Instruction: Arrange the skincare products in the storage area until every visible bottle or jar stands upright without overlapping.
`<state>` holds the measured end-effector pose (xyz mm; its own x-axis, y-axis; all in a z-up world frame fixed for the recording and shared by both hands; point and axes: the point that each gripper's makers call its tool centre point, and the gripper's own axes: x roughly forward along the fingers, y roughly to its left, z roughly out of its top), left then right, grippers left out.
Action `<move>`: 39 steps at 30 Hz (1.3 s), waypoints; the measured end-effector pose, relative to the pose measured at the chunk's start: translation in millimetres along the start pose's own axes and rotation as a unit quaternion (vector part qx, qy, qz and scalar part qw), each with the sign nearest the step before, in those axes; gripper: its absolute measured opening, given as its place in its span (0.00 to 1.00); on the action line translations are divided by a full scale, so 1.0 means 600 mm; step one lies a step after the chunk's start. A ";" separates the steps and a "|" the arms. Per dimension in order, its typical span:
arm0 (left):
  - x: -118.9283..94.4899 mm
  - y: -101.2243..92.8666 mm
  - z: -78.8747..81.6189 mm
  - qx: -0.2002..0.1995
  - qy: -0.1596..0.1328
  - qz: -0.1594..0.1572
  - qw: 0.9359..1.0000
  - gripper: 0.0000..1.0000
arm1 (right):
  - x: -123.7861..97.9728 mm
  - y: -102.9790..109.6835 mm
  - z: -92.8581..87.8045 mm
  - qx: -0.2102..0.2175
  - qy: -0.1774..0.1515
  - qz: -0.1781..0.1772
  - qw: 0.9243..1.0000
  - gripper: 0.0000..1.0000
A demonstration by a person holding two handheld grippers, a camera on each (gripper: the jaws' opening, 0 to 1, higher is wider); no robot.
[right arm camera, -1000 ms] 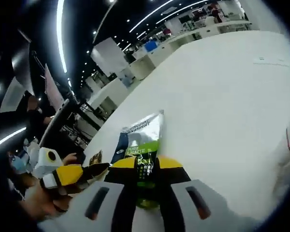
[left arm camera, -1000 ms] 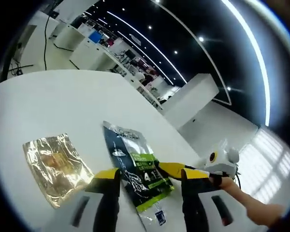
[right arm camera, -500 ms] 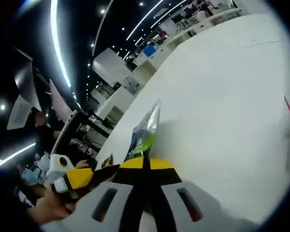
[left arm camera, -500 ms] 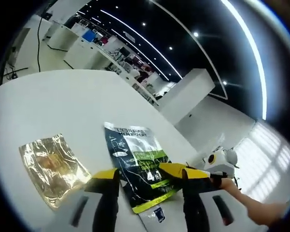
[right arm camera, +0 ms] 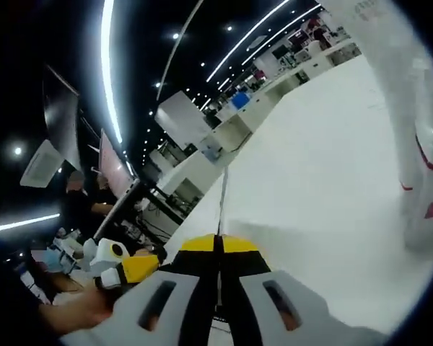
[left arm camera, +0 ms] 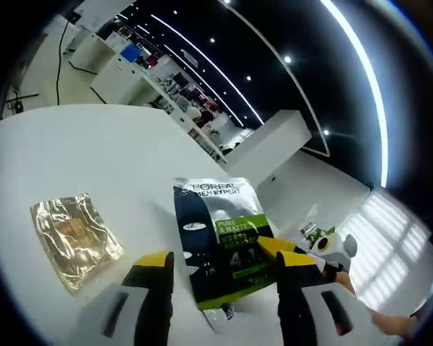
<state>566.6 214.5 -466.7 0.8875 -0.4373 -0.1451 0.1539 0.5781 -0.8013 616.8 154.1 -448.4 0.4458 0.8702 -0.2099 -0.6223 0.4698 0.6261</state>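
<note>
My right tool (right arm camera: 217, 249) is squeezed tight on the dark packet (left arm camera: 222, 238), the flat one with the green band. In the left gripper view the packet stands up on its edge, lifted off the white worktop (left arm camera: 72, 151), and my right tool (left arm camera: 278, 249) comes in from the right and pinches its side. In the right gripper view I see the packet edge-on, just a thin line (right arm camera: 220, 209) poking up from between the shut jaws.

My left tool (left arm camera: 220, 270) has its jaws apart and holds nothing. The packet sits right in the gap between them, a little in front. I can't tell if it touches either jaw.

The gold packet (left arm camera: 76, 238) lies flat on the worktop, off to the left of my left tool and well apart from the dark packet.

A tall white thing with red marks (right arm camera: 418, 144) stands at the right in the right gripper view. It may be a bottle, but the view is too bent to be sure.

I think the job is only begun. One packet is up in my grip, and the gold one is not yet stood up.
</note>
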 end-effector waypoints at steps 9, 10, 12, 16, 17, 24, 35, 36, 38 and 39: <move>-0.006 -0.045 -0.015 -0.024 -0.002 -0.044 0.999 0.60 | -0.049 0.051 0.038 0.037 -0.060 0.057 0.996 0.00; -0.005 -0.049 -0.018 -0.025 -0.002 -0.047 0.999 0.60 | -0.056 0.058 0.043 0.039 -0.065 0.067 0.995 0.00; -0.005 -0.061 -0.022 -0.033 0.001 -0.060 0.998 0.58 | -0.069 0.069 0.054 0.039 -0.078 0.078 0.993 0.00; -0.008 -0.103 -0.025 -0.056 0.007 -0.114 0.992 0.37 | -0.090 0.093 0.075 0.063 -0.107 0.114 0.986 0.00; -0.009 -0.109 -0.025 -0.056 0.008 -0.121 0.991 0.30 | -0.094 0.093 0.078 0.066 -0.111 0.117 0.985 0.00; -0.012 -0.165 -0.015 -0.031 -0.005 -0.163 0.986 0.07 | -0.120 0.089 0.086 0.090 -0.136 0.121 0.979 0.00; 0.003 -0.185 -0.015 0.042 -0.012 -0.136 0.990 0.00 | -0.148 0.075 0.096 0.038 -0.165 0.081 0.982 0.00; 0.004 -0.184 -0.011 0.045 -0.021 -0.134 0.990 0.00 | -0.147 0.073 0.094 0.029 -0.162 0.073 0.984 0.01; 0.005 -0.183 -0.002 0.044 -0.039 -0.129 0.990 0.00 | -0.143 0.069 0.084 0.003 -0.146 0.059 0.987 0.04; 0.006 -0.181 0.001 0.046 -0.045 -0.124 0.990 0.00 | -0.141 0.072 0.079 0.000 -0.141 0.061 0.988 0.05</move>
<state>553.3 150.5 -379.9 0.8517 -0.5133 0.1056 0.4074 0.5218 -0.7495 582.9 93.4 -367.9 0.5290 0.8445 0.0839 -0.6818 0.3640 0.6346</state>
